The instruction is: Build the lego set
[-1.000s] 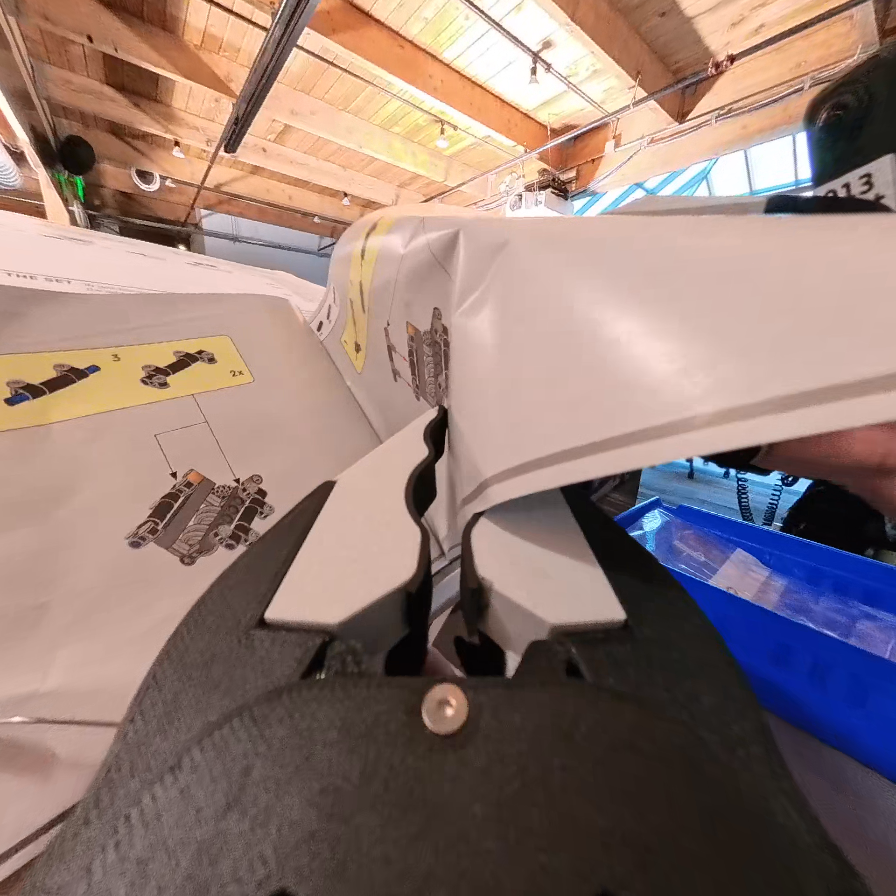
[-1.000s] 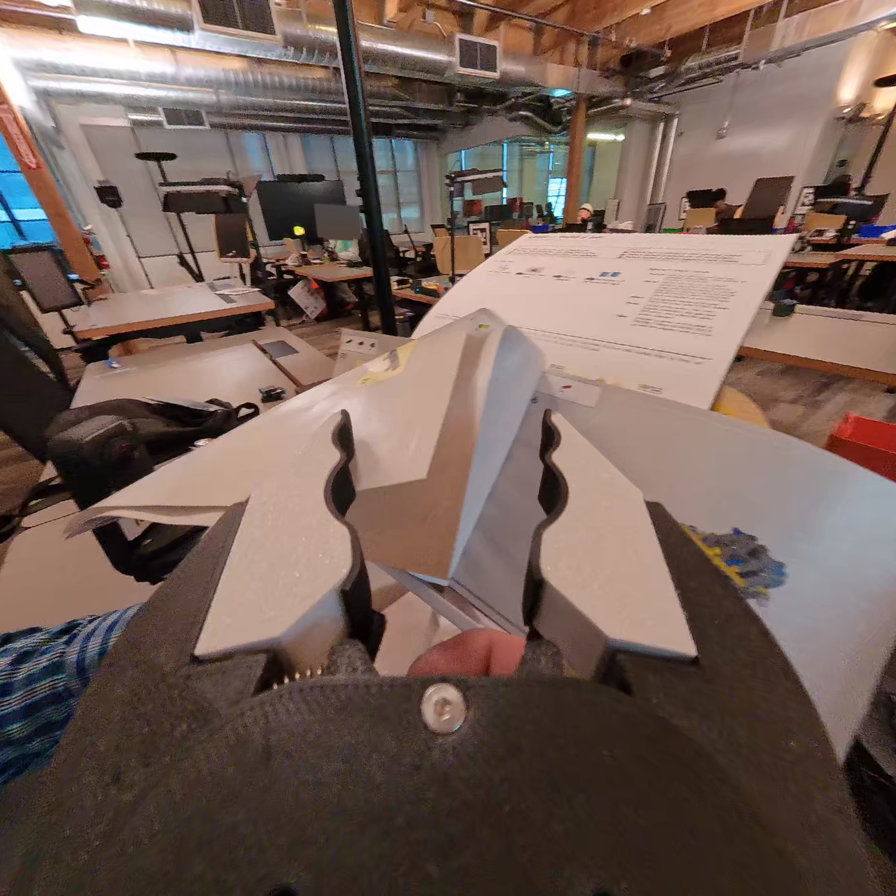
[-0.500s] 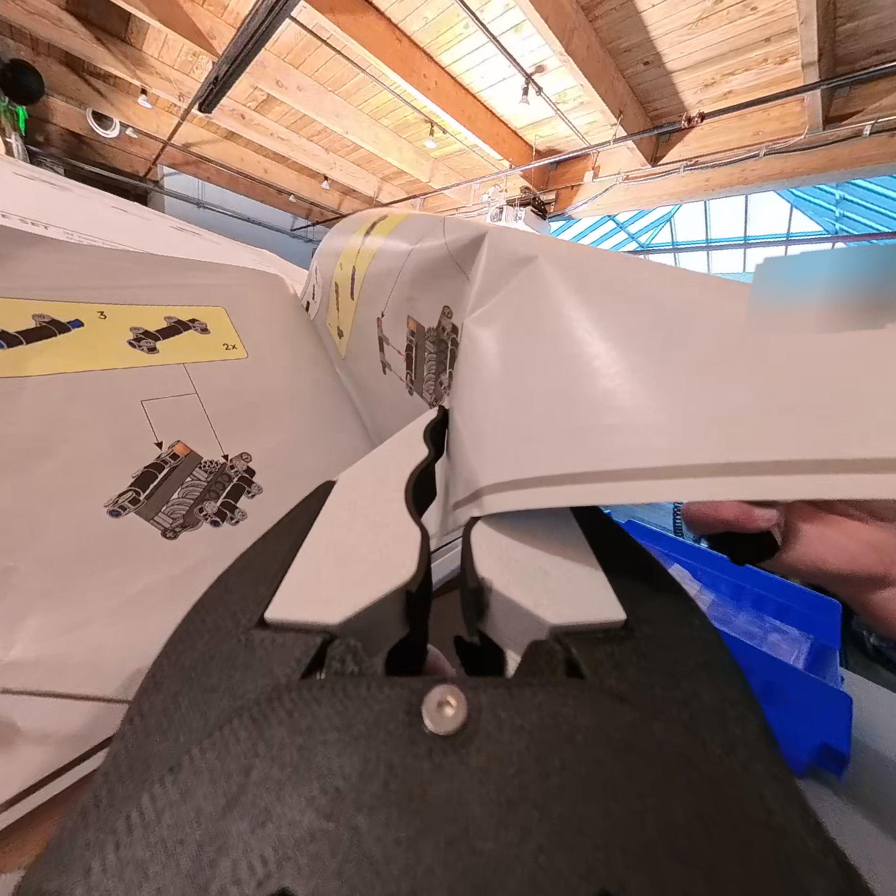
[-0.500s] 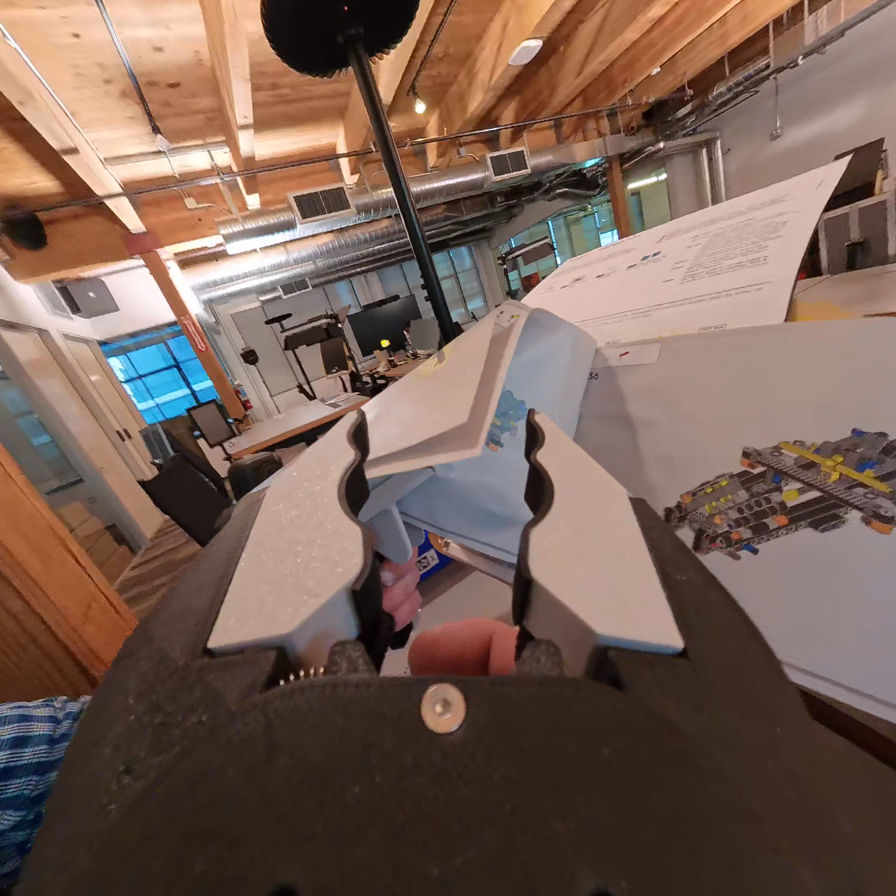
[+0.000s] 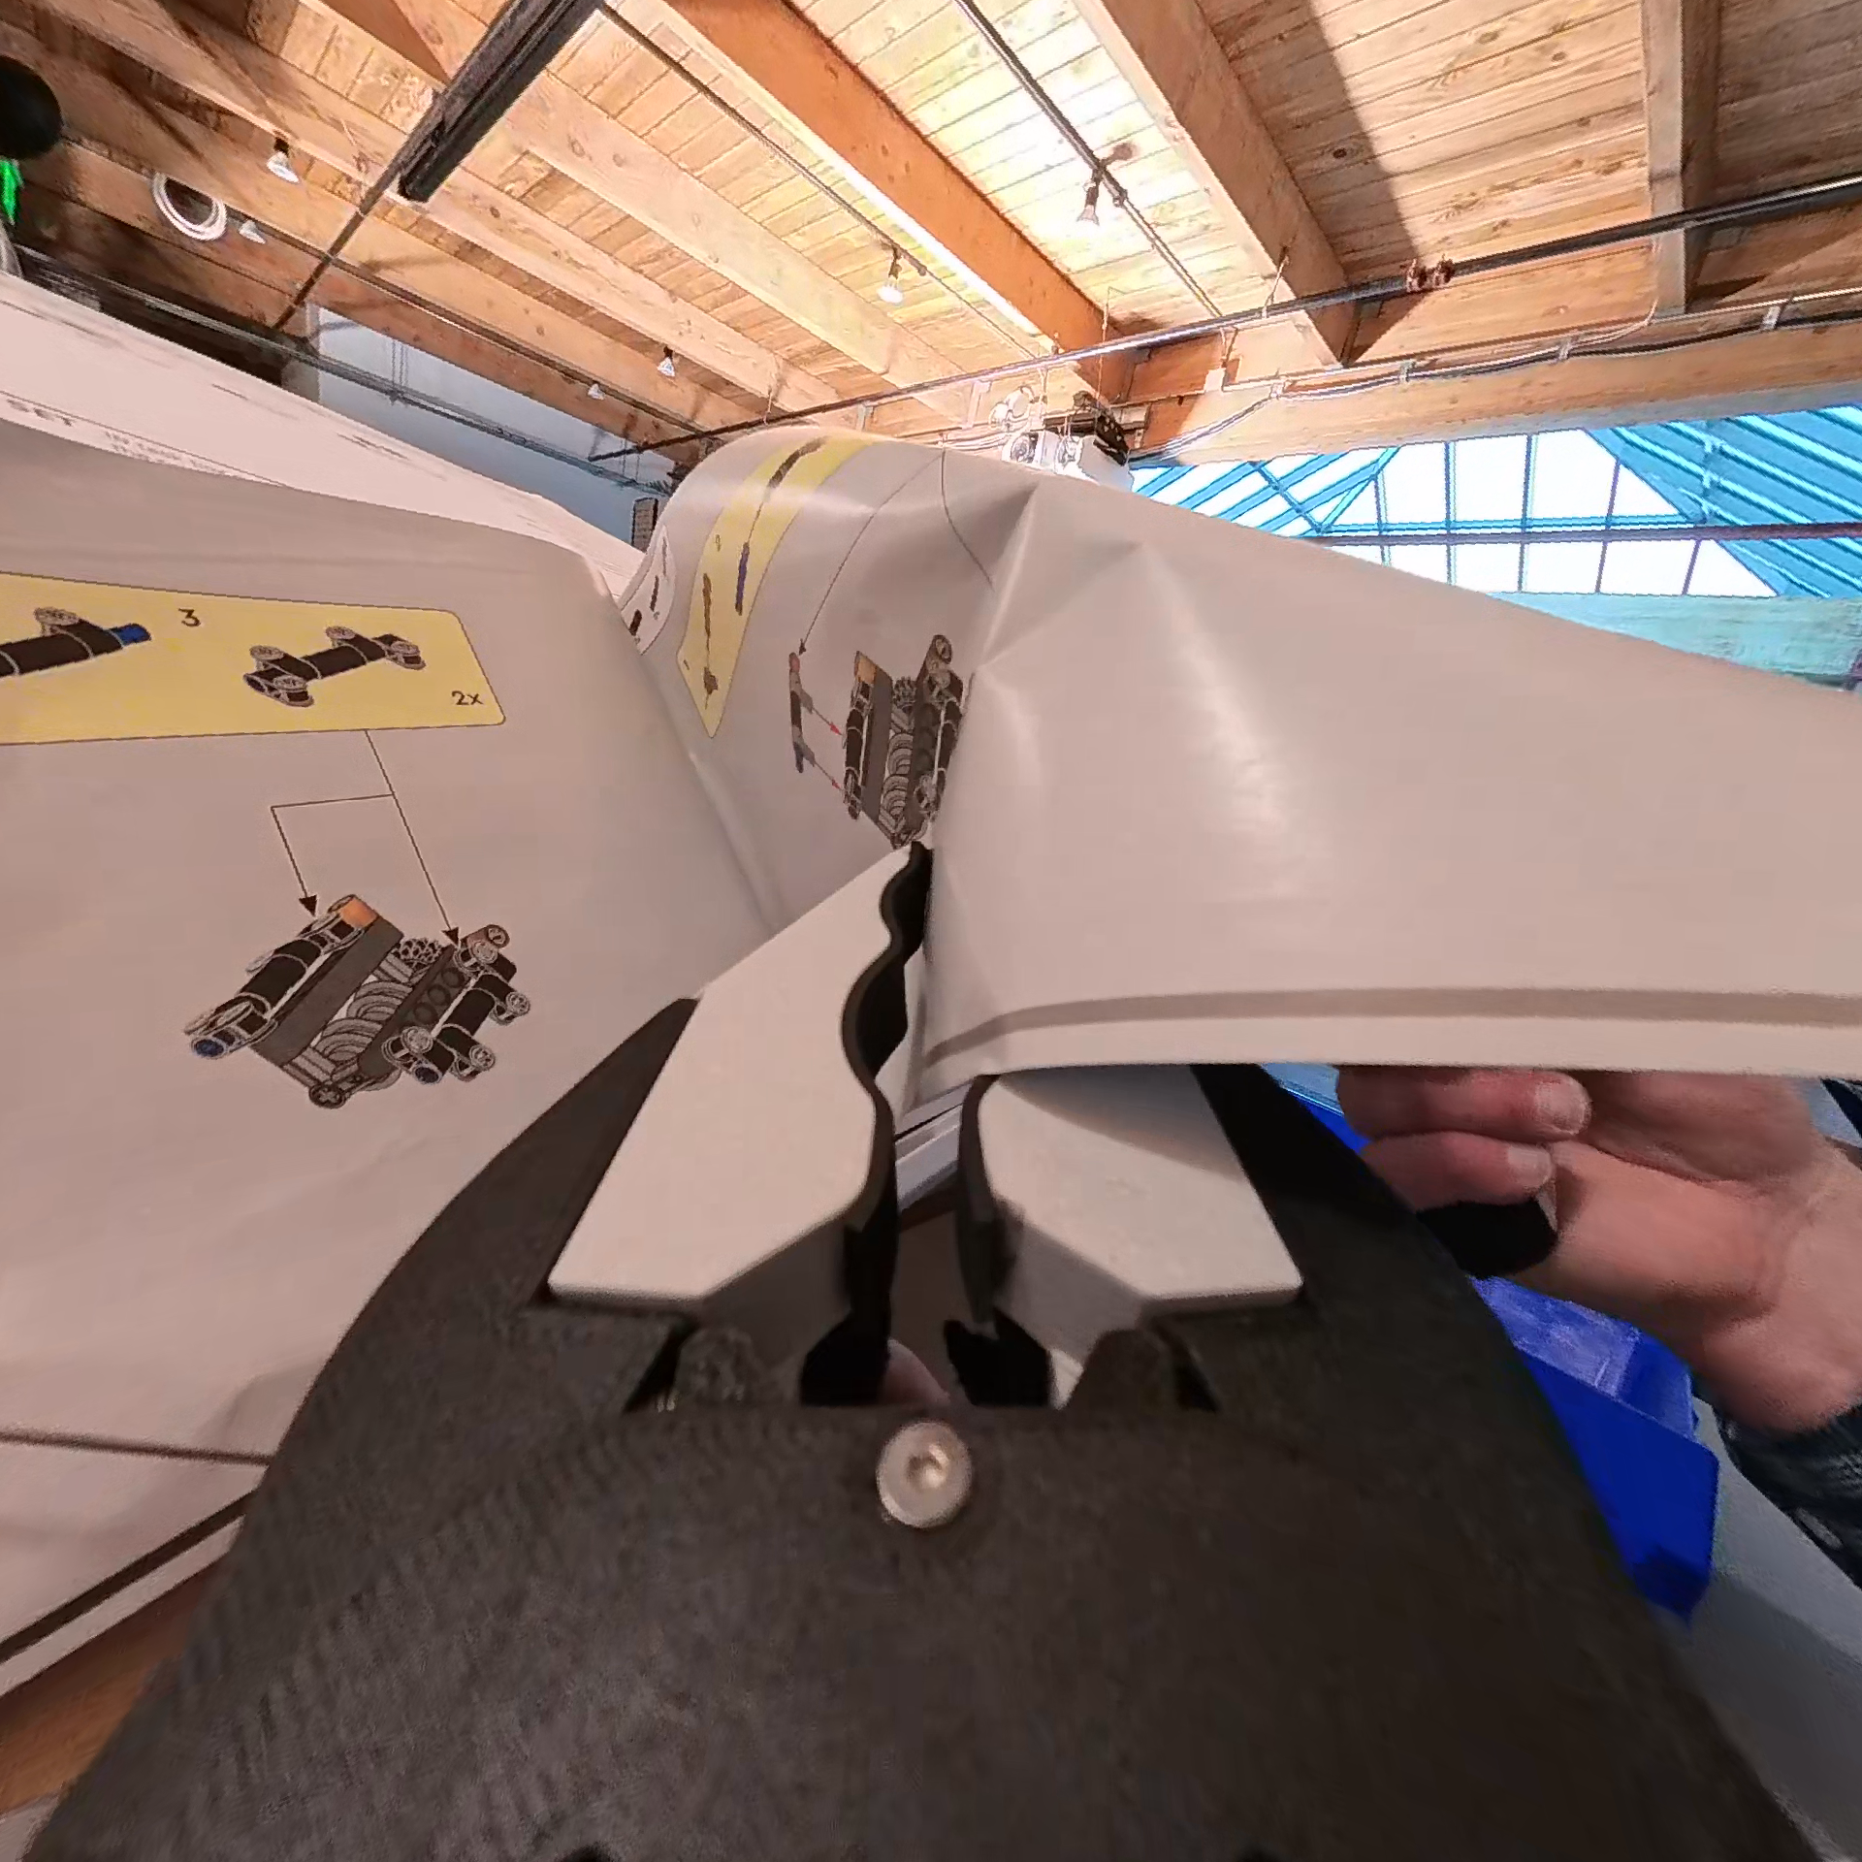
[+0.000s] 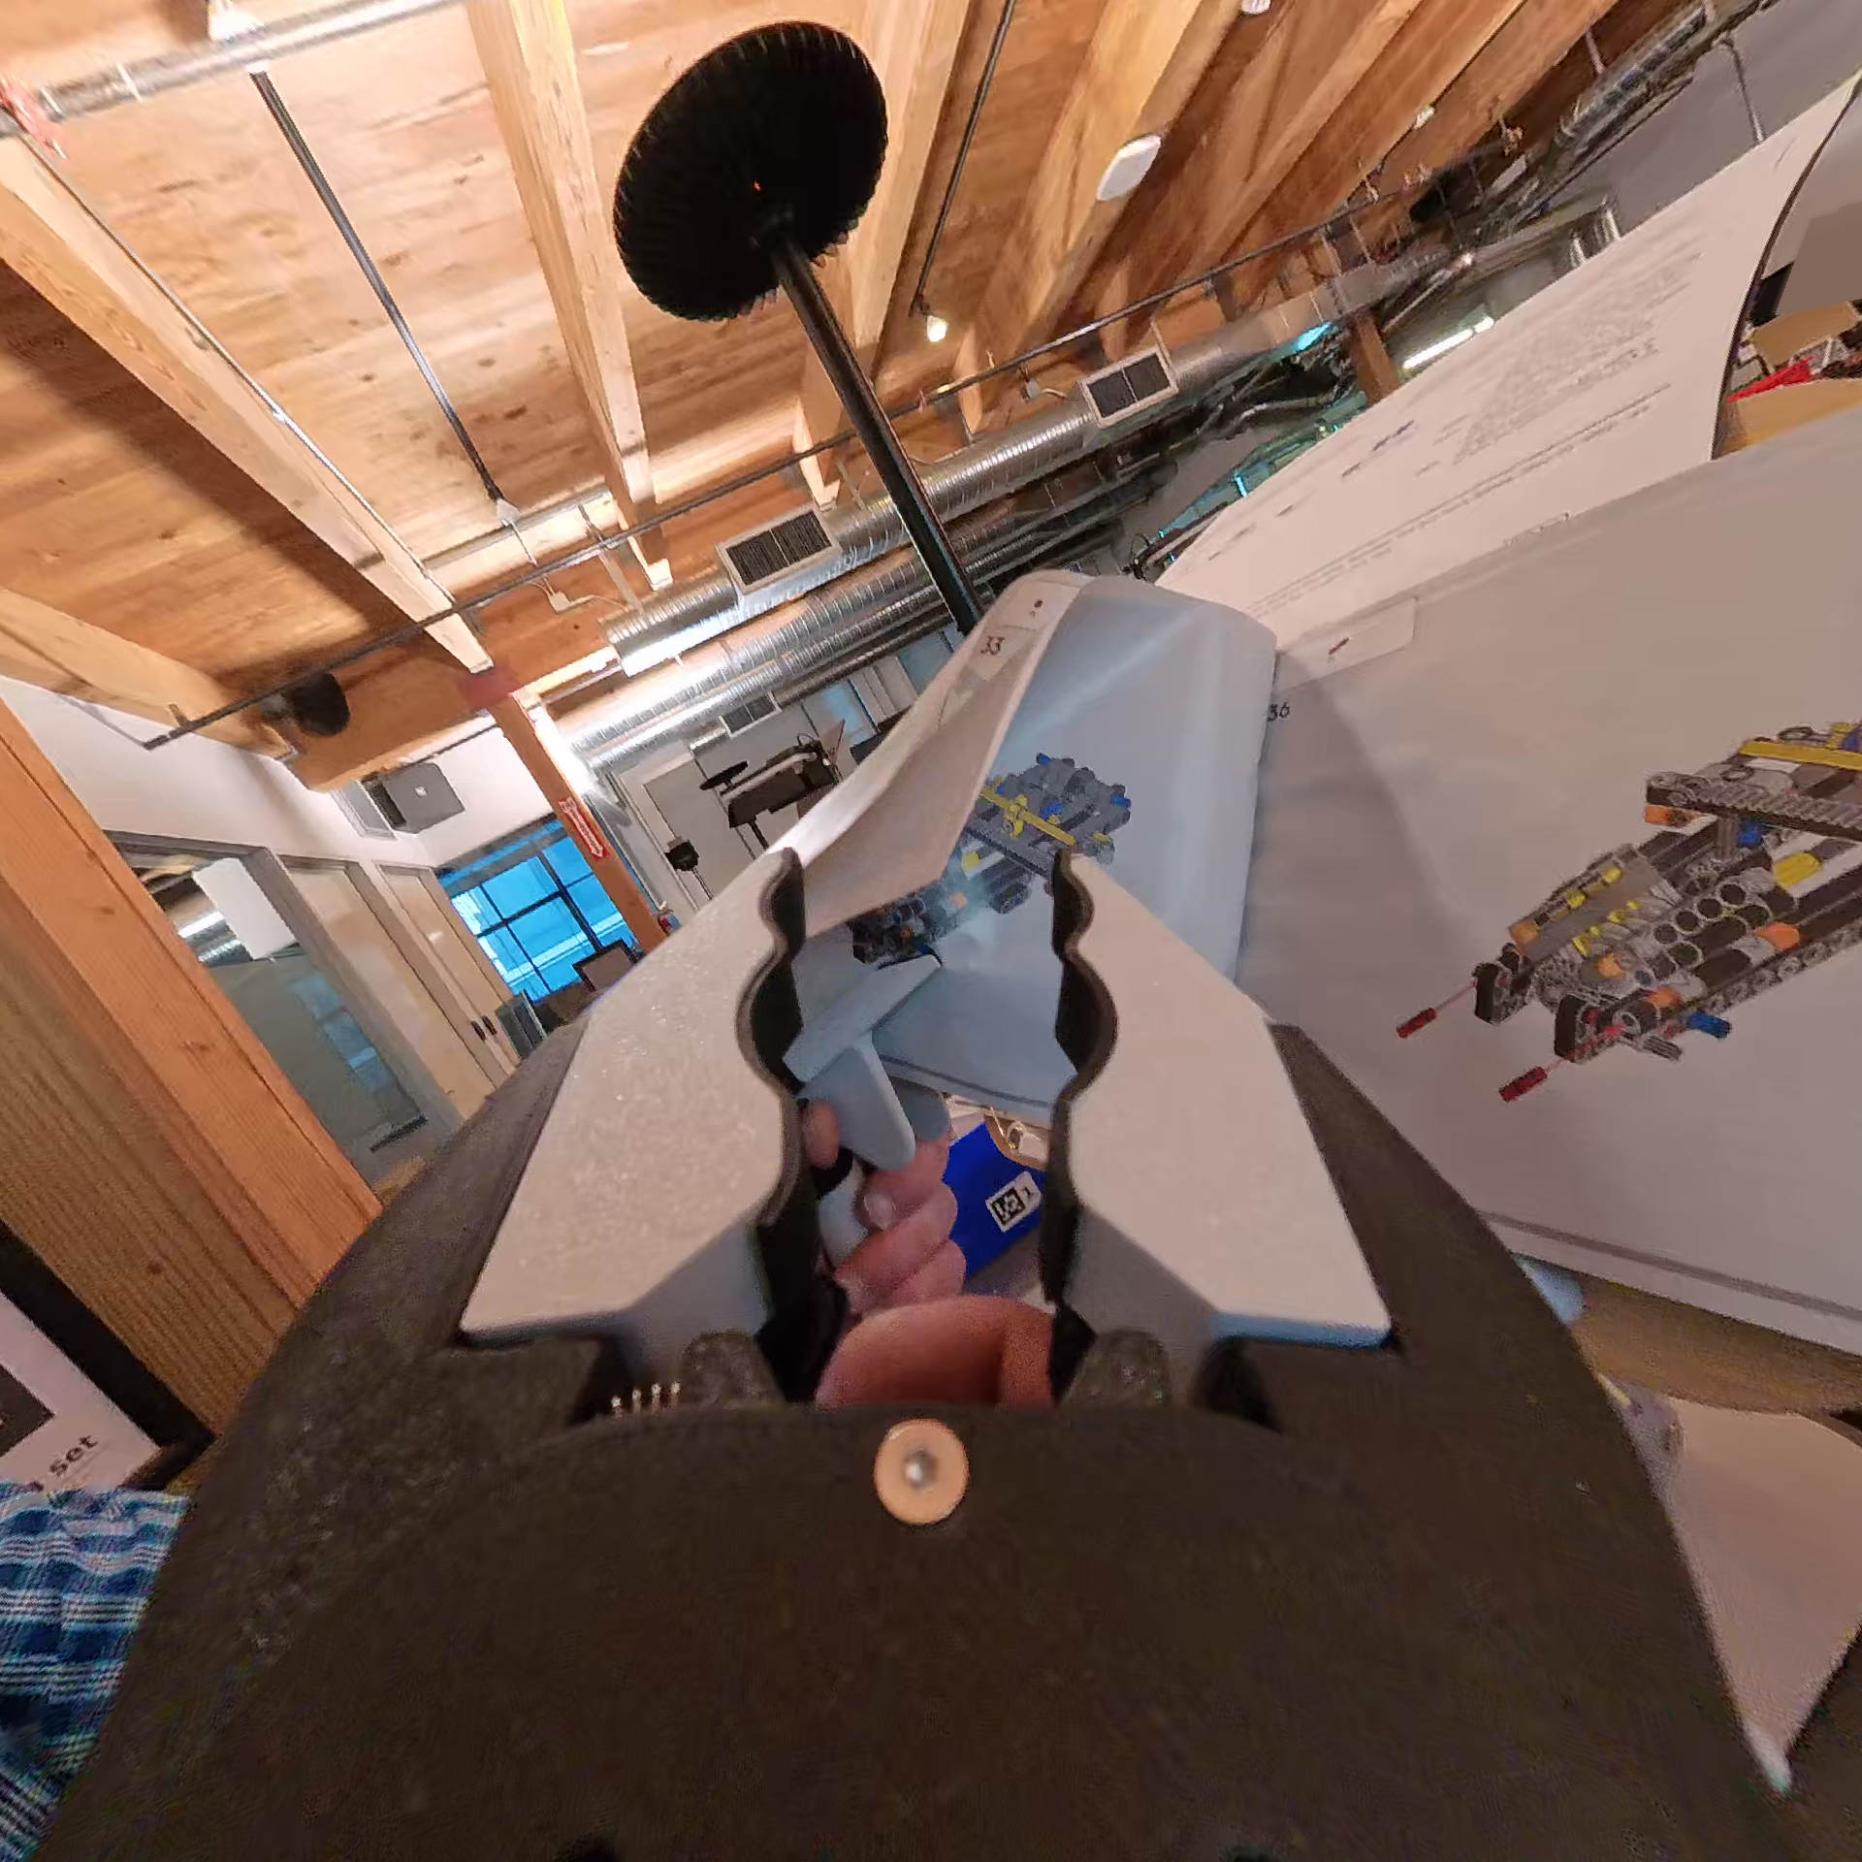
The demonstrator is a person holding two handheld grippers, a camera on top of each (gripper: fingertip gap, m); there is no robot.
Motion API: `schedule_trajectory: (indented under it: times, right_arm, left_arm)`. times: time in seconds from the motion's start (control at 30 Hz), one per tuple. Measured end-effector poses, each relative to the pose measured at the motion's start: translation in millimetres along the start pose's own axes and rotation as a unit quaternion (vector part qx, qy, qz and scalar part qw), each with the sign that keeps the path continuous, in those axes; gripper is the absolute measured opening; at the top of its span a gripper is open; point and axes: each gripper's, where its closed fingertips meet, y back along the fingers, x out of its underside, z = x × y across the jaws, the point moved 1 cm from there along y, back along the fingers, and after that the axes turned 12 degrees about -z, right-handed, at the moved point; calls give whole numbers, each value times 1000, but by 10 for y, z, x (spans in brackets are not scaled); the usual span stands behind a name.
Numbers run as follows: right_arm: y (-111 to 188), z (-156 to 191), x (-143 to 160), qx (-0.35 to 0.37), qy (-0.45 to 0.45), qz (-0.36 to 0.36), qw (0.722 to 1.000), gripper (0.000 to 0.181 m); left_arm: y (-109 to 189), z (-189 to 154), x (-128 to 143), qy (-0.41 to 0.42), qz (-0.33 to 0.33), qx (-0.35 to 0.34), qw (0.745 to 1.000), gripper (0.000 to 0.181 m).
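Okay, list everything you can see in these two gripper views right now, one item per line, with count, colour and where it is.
instruction booklet: one, light grey pages with printed build diagrams, held open and raised between the two grippers
curled page: one, grey, bent over the left gripper's jaws
blue bin: one, blue, below the page at right in the left wrist view
black round fixture on pole: one, black, up against the wooden ceiling
ventilation ducts: several, silver, under the beams
left gripper: one, grey jaws, shut on the page edge
right gripper: one, grey jaws open around a folded page
hand: one, under the page at right
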Motion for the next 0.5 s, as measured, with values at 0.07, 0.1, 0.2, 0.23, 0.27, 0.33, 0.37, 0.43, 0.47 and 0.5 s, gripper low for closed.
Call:
schedule_trajectory:
  times: [0.07, 0.1, 0.2, 0.23, 0.27, 0.33, 0.37, 0.43, 0.47, 0.5]
  right_arm:
    - [-37, 5, -14, -4, -2, 0, 1000, 30]
    - [-57, -3, -5, -2, 2, 3, 1000, 11]
    - [-90, 22, 28, -13, 2, 8, 1000, 0]
    - [-92, 41, 28, -19, 2, 4, 1000, 0]
    - [-91, 68, 19, -27, -1, -1, 1000, 0]
    - [-107, 105, 1, -33, -2, -9, 999, 0]
    - [-125, 122, -5, -35, 0, -9, 999, 0]
    - [-184, 179, -28, -39, 14, -10, 999, 0]
    - [-224, 206, -27, -39, 24, -4, 999, 0]
    - [-268, 236, -28, -42, 33, 4, 999, 0]
  left_arm:
    - [1, -4, 0, 0, 0, 0, 1000, 0]
    - [3, -3, -3, 1, 0, 0, 1000, 0]
    - [18, 18, -6, 10, 0, -2, 1000, 0]
    - [23, 21, -7, 14, 1, -1, 1000, 0]
    - [29, 23, -4, 16, 4, 0, 1000, 0]
    - [44, 15, 13, 22, 15, 7, 1000, 0]
    - [60, 0, 16, 22, 20, 14, 999, 4]
    - [138, -58, -14, 7, 30, 38, 999, 29]
    - [203, -97, -42, -7, 37, 55, 998, 40]
    - [293, -145, -80, -22, 45, 77, 996, 54]
